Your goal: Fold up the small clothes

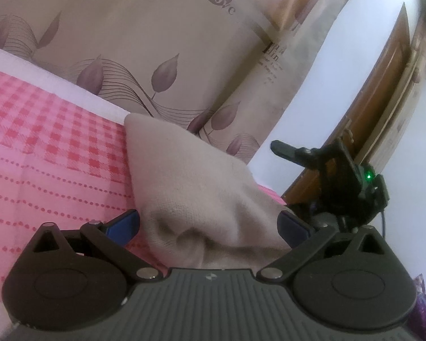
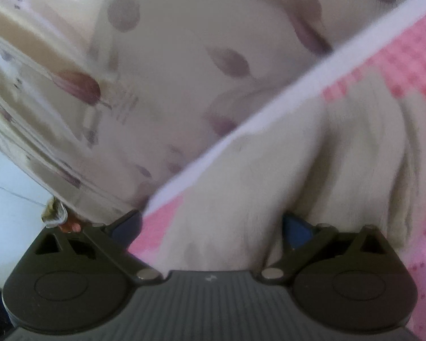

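Left wrist view: left gripper (image 1: pixel 208 227) stands wide; its blue pads sit either side of the beige garment (image 1: pixel 190 187) without clearly pinching it; the cloth rises to a peak ahead of the fingers, over the pink checked sheet (image 1: pixel 48 142); the right gripper (image 1: pixel 340 164) shows beyond the right finger
Right wrist view: blurred; right gripper (image 2: pixel 213 227) also wide; the cloth (image 2: pixel 269 193) bunches between its fingers; whether it is pinched I cannot tell
Handling: likely light, soft, limp; it will sag; best taken at an edge or corner
Look: plain beige knit, creased
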Available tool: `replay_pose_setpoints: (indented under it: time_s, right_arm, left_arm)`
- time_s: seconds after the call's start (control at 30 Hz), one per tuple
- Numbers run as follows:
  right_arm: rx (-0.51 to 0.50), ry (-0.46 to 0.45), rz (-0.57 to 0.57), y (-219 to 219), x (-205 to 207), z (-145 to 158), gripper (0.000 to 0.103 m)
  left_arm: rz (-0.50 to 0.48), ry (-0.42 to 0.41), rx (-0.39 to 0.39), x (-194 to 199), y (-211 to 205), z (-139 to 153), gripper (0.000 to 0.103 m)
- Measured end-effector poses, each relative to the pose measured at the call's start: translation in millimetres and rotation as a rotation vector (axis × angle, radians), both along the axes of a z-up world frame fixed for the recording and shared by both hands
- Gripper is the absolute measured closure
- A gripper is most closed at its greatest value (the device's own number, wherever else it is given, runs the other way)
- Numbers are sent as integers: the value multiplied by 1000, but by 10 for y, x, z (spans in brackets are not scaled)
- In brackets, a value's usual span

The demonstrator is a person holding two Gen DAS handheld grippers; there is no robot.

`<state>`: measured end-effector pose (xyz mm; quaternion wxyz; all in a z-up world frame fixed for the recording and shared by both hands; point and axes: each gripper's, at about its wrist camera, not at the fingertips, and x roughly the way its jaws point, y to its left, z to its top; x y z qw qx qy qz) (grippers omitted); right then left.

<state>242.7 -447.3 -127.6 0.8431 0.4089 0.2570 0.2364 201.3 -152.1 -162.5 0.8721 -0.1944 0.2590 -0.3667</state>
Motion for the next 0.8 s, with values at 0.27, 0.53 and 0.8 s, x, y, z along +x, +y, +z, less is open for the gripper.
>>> replay_pose_setpoints:
  time_s: [0.27, 0.53, 0.8]
  right_arm:
    - [-266, -3, 6, 376, 65, -21, 80]
    - [-361, -116, -139, 9, -218, 411, 82]
    - [-433, 87, -49, -416, -209, 116, 82]
  left_arm:
    - [7, -20, 0, -26, 20, 12, 2]
    - [17, -123, 14, -165, -11, 90, 1]
    - [12, -98, 18, -116, -15, 81, 1]
